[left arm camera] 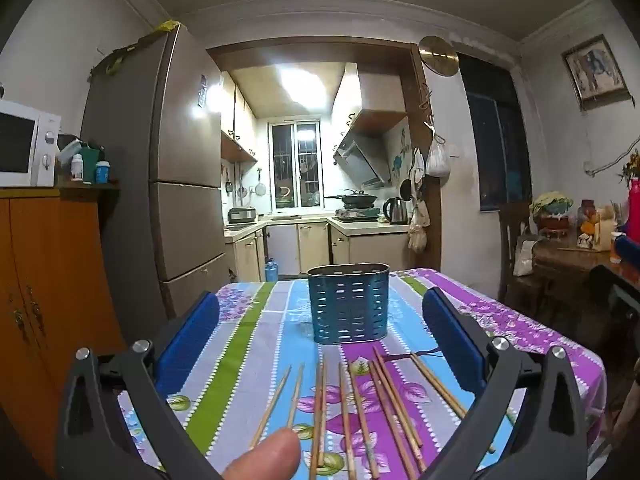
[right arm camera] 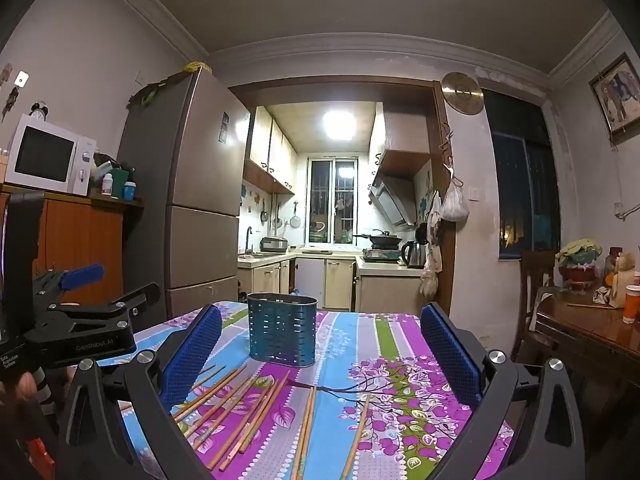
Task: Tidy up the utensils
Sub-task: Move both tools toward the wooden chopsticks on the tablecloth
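Note:
Several wooden chopsticks [left arm camera: 360, 412] lie spread on the flowered tablecloth [left arm camera: 248, 340], seen also in the right wrist view [right arm camera: 248, 412]. A blue perforated utensil holder [left arm camera: 349, 303] stands upright beyond them; it also shows in the right wrist view [right arm camera: 282, 330]. My left gripper [left arm camera: 320, 320] is open and empty, above the near chopsticks and facing the holder. My right gripper [right arm camera: 320, 332] is open and empty, with the holder left of centre between its fingers. The left gripper's body [right arm camera: 80, 320] shows at the left of the right wrist view.
A fridge [left arm camera: 176, 168] and an orange cabinet [left arm camera: 48, 272] with a microwave [left arm camera: 24, 144] stand left of the table. A wooden side table [right arm camera: 592, 332] with jars and a chair stands at the right. The kitchen lies beyond.

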Available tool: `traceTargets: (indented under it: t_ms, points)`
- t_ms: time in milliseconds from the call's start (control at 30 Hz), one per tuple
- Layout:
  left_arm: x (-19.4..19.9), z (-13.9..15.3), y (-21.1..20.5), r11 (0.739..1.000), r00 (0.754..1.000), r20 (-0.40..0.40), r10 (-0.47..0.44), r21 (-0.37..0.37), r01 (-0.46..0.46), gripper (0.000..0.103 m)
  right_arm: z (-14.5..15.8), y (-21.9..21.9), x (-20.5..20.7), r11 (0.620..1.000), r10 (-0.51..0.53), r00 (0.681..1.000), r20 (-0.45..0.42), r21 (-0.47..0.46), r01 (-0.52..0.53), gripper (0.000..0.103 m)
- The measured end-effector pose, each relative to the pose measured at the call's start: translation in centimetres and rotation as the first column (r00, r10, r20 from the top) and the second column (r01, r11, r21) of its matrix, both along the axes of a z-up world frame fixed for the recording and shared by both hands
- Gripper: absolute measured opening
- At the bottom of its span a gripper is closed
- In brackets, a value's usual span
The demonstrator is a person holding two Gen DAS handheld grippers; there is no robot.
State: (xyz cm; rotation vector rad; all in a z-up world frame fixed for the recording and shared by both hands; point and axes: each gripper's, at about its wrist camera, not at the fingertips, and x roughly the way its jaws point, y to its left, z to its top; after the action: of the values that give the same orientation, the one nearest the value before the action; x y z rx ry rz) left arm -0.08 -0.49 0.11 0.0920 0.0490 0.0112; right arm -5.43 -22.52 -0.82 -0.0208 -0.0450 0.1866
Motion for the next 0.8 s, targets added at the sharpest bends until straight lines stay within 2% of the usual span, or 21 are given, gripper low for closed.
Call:
traceTargets:
  t_ms: [67,233,400,667,800]
  points:
    - [0.2,0.1,-0.5,1.0,1.0,0.003,0.005,0.021,-0.005,0.098,0.0,0.0,0.1,1.0,0.003,1.0,-0.001,0.0,-0.003,0.1]
    - [3.0,-0.3,-0.2,1.0,0.996,-0.086,-0.01,-0.026,0.008,0.098,-0.1,-0.2,0.2,1.0,0.01,1.0,-0.009,0.005,-0.01,0.1]
    - [3.1,-0.3,0.9,0.999,0.996,-0.083,-0.015,-0.031,0.012,0.098,-0.8,0.1,1.6,1.0,0.012,0.999,-0.04,-0.013,-0.012,0.1]
    - [3.1,-0.1,5.0,0.996,0.994,-0.06,0.087,0.009,-0.087,0.098,-0.7,-0.8,-0.1,0.998,0.014,1.0,-0.006,-0.055,-0.015,0.1]
    - [3.4,-0.8,7.3,0.991,0.988,-0.08,0.132,0.026,-0.13,0.098,-1.9,-0.8,-0.2,0.995,0.029,0.998,-0.051,-0.092,-0.034,0.096]
